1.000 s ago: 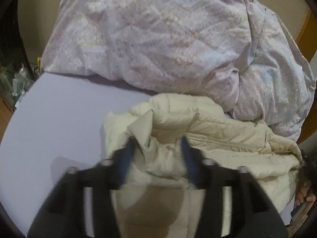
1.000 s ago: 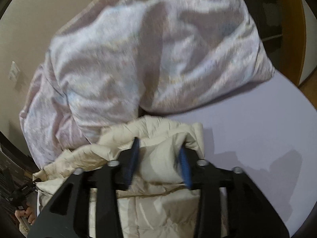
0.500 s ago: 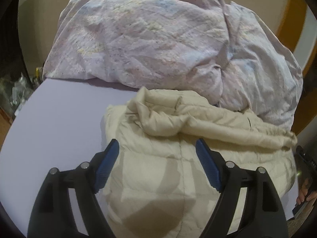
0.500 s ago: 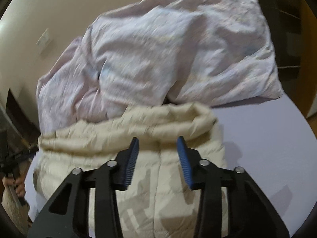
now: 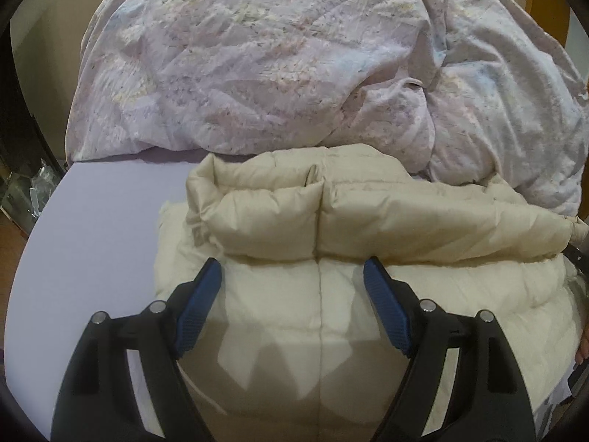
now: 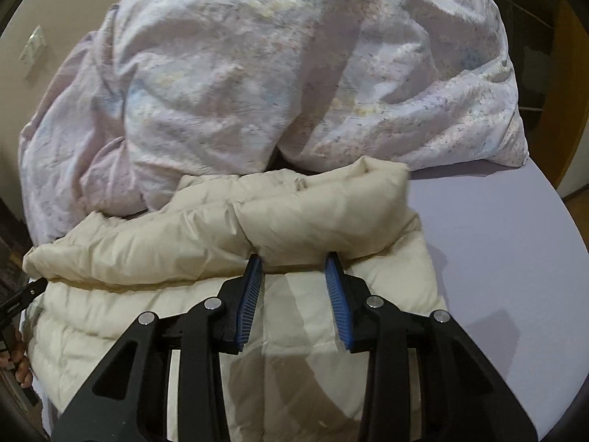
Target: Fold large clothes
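Two black grippers with blue ribbed pads occupy the foreground, one per wrist view. Left gripper [image 5: 292, 272]: jaws spread wide, having just been opening; nothing is clamped, and the pads stand over the flat lower panel of the cream quilted puffer jacket [image 5: 331, 316]. Right gripper [image 6: 293, 267]: jaws at a narrower gap, having just been closing earlier in the last second; the fingertips [image 6: 254, 263] sit at the lower edge of the jacket's folded-over roll, and no fabric shows between the pads, though contact at the tips cannot be confirmed from this angle.

The jacket [image 6: 257, 228] lies on the lilac bed sheet [image 5: 95, 243], its upper part doubled back over the body to form a thick horizontal roll across the garment. Bare sheet extends beside the jacket [image 6: 515, 258].

Beyond the jacket, touching its far edge, a crumpled pale pink floral duvet [image 5: 276, 62] is heaped against the beige wall [image 6: 62, 3]. A wall plate is visible on that wall [image 6: 34, 48]
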Action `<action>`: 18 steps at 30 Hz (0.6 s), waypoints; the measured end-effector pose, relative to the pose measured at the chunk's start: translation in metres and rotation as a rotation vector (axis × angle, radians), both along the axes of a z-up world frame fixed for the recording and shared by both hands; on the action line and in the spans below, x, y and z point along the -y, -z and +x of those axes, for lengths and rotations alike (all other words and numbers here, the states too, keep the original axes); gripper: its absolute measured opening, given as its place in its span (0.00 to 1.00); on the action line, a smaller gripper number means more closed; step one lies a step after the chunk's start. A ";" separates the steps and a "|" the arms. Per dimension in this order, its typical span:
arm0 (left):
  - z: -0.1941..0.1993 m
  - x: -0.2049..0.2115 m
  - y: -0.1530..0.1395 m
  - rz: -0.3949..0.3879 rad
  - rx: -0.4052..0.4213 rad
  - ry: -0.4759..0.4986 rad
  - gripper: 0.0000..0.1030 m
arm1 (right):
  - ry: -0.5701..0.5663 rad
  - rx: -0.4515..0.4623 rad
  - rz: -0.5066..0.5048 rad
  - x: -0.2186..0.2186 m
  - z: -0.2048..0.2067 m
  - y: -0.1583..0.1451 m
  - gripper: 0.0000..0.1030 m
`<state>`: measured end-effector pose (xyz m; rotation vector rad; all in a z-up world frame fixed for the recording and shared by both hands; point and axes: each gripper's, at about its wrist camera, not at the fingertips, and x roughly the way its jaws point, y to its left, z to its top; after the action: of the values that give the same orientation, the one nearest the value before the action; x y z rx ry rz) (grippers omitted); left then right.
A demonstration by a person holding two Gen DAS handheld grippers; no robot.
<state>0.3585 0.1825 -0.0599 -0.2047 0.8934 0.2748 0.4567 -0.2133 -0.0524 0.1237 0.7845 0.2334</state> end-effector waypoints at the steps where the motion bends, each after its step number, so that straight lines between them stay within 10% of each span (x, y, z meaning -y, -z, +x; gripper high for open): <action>1: 0.003 0.000 0.000 0.002 -0.001 -0.001 0.78 | 0.009 -0.002 0.000 0.001 0.002 0.001 0.37; 18: 0.052 -0.017 0.029 0.070 -0.014 -0.050 0.97 | 0.089 0.023 -0.111 -0.012 0.027 0.032 0.46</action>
<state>0.4100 0.1993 -0.0887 -0.1604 0.8917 0.3535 0.4837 -0.2017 -0.0848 0.0511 0.7653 0.1064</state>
